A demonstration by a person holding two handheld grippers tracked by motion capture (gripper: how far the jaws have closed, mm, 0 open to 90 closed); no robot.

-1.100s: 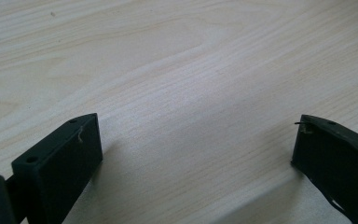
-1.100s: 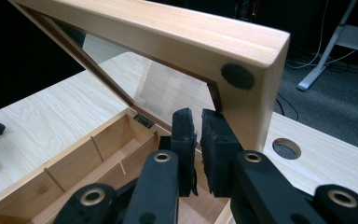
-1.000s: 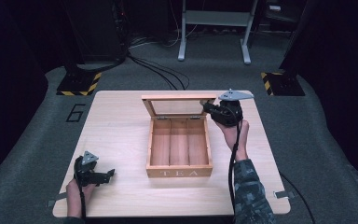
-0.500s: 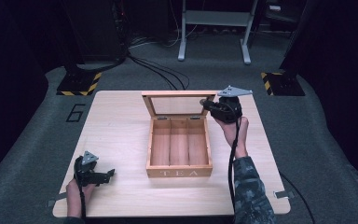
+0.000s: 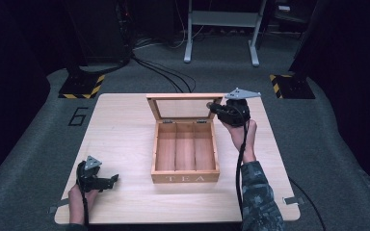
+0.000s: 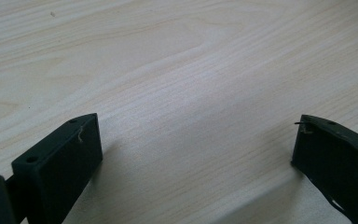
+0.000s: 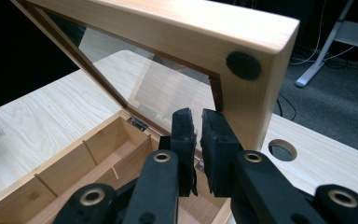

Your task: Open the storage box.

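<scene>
Item: light wooden tea box with three long compartments and "TEA" lettered on its near wall point(image 5: 185, 177), stood at the middle of the pale wood-grain desk point(image 5: 120, 139); all three compartments are seen bare.
Lid: wooden frame with a clear pane point(image 5: 183, 107), hinged along the far edge of the box and stood open, nearly upright, its inner face turned toward the person.
Lid, long axis: laid left to right across the desk, parallel to the box's far wall; the free edge is uppermost.
Lid corner: the upper right corner point(image 7: 256, 70), marked by a round black bumper pad point(image 7: 244, 64), is seen in the right gripper view just above and to the right of the jaws.
Right gripper point(image 5: 215, 107): held at the lid's right end, at the height of the free edge; jaws clenched together with nothing between them point(image 7: 200, 149), their tips just in front of the frame's right post, contact not resolved.
Bearing of lid from right jaws: directly ahead and slightly right; a push or pull on the frame is judged the likeliest coming move.
Left gripper point(image 5: 107, 181): rested low at the near left of the desk, well apart from the box; jaws released and spread wide over bare wood point(image 6: 191, 154), nothing held.
Nearer hand: the right, by a wide margin.
</scene>
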